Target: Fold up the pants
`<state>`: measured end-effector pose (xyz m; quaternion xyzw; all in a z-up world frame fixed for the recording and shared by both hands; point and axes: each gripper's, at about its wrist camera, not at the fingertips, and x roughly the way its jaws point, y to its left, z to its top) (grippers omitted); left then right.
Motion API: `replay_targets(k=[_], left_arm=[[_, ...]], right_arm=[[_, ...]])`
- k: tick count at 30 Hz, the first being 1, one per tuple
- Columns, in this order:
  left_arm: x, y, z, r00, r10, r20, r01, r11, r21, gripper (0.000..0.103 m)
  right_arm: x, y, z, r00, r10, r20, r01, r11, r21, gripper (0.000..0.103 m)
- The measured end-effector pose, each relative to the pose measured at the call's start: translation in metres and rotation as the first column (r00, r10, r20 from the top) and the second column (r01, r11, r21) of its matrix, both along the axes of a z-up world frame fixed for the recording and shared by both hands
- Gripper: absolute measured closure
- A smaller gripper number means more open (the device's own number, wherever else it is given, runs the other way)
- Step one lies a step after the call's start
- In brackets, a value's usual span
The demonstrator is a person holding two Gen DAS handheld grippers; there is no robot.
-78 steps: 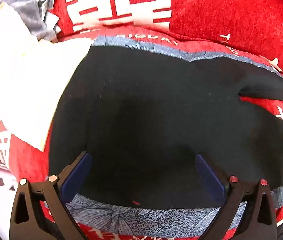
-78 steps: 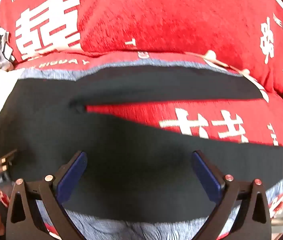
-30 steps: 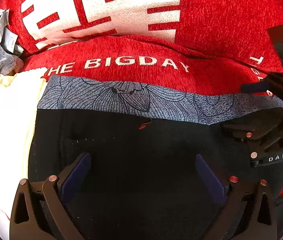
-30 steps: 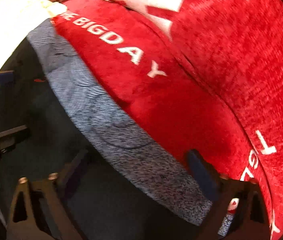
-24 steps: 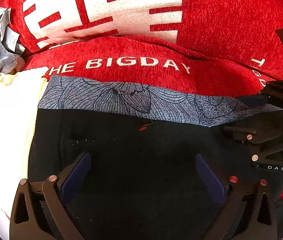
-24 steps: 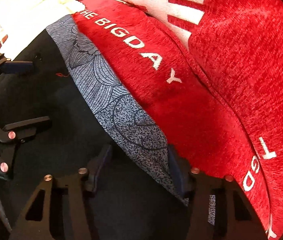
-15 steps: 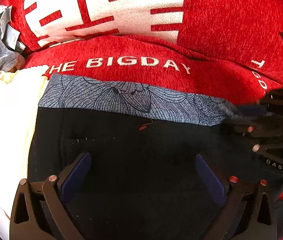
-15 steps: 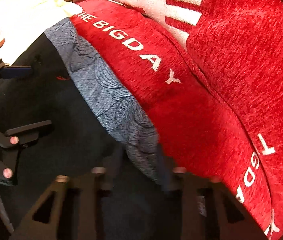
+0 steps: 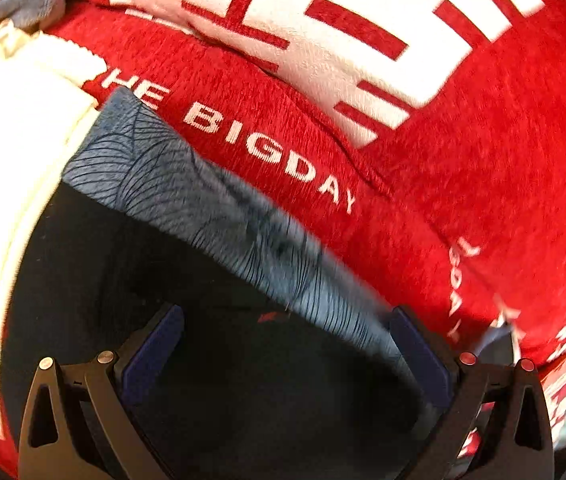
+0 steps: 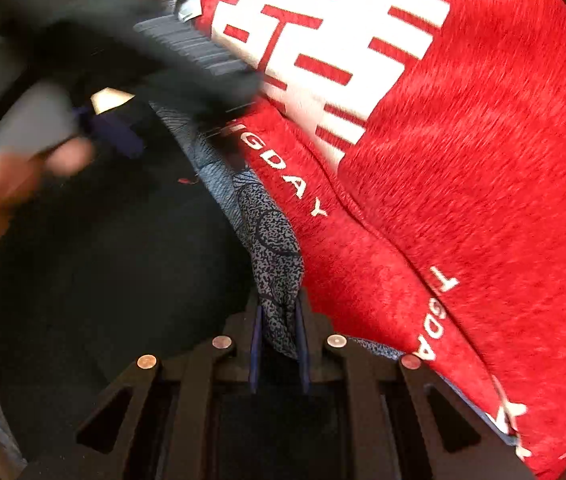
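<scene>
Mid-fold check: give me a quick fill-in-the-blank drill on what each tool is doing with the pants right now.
1. The right tool is ____ on the grey patterned waistband of the black fabric pants.
2. The left tool has its jaws ____, gripping nothing.
3. The pants lie on a ____ plush blanket with white lettering.

Missing words: shut; open; red
</scene>
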<state>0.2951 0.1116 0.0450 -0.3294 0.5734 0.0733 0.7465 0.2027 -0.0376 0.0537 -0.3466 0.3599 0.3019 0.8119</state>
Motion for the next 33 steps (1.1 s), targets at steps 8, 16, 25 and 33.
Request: replay_targets(k=[8, 16, 25, 33], left_arm=[[0.014, -0.038, -0.01, 0.985, -0.118, -0.127, 0.142, 0.97, 0.199, 0.062], [-0.084, -0.032, 0.052, 0.992, -0.107, 0.062, 0.098, 0.986, 0.137, 0.077], [-0.199, -0.042, 0.057, 0.972, -0.204, 0.12, 0.188, 0.974, 0.13, 0.077], [-0.263, -0.023, -0.011, 0.982, -0.187, 0.016, 0.186, 0.982, 0.035, 0.065]], right_arm=[[-0.035, 0.0, 0.0, 0.994, -0.013, 0.113, 0.018, 0.999, -0.043, 0.087], [-0.074, -0.017, 0.033, 0.985, -0.098, 0.142, 0.09, 0.994, 0.06, 0.087], [-0.17, -0.031, 0.034, 0.979, -0.154, 0.135, 0.145, 0.987, 0.075, 0.087], [-0.226, -0.018, -0.034, 0.982, -0.173, 0.081, 0.179, 0.981, -0.073, 0.087]])
